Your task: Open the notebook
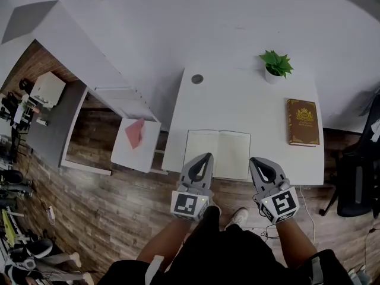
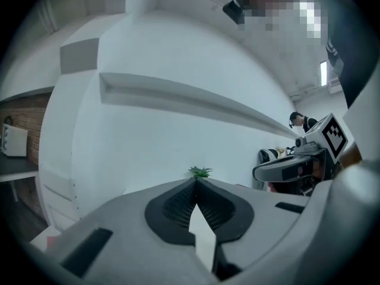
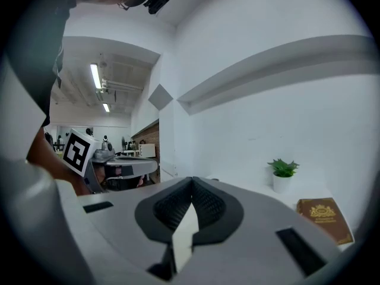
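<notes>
Notebook lies spread open, pale pages up, at the near edge of the white desk — already as the task wants it. The left claw and right claw hover by its near edge, both pressed shut, holding nothing.
</notes>
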Action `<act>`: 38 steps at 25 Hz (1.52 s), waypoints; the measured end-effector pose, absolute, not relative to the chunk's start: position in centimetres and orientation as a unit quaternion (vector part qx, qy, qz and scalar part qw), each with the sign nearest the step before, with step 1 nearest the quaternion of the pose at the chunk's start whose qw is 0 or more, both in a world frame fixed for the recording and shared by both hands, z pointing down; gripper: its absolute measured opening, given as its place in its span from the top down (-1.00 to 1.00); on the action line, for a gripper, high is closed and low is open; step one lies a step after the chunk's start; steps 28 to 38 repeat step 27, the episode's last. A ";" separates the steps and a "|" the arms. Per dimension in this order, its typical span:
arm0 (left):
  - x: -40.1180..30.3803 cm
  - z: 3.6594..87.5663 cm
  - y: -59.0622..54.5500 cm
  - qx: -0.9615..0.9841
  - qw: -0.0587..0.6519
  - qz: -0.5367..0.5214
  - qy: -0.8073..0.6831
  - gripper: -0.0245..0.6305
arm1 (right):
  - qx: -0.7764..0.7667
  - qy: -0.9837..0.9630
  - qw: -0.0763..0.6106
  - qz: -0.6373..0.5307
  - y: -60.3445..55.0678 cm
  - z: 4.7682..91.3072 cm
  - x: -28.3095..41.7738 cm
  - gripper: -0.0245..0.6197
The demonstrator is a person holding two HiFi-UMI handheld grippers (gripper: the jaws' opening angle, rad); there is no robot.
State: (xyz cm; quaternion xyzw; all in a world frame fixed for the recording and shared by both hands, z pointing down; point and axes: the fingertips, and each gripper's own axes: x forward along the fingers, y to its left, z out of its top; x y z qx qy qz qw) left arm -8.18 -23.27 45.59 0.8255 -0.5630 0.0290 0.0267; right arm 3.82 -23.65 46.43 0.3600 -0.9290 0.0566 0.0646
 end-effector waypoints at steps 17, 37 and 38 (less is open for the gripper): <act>-6.6 45.7 -22.5 0.834 0.035 0.052 -0.548 0.91 | 0.383 -0.920 0.082 0.013 -23.6 45.1 5.2 0.92; -7.2 45.8 -22.3 0.831 0.032 0.056 -0.552 0.91 | 0.393 -0.917 0.064 0.022 -23.7 44.8 5.0 0.92; -7.2 45.8 -22.3 0.831 0.032 0.056 -0.552 0.91 | 0.393 -0.917 0.064 0.022 -23.7 44.8 5.0 0.92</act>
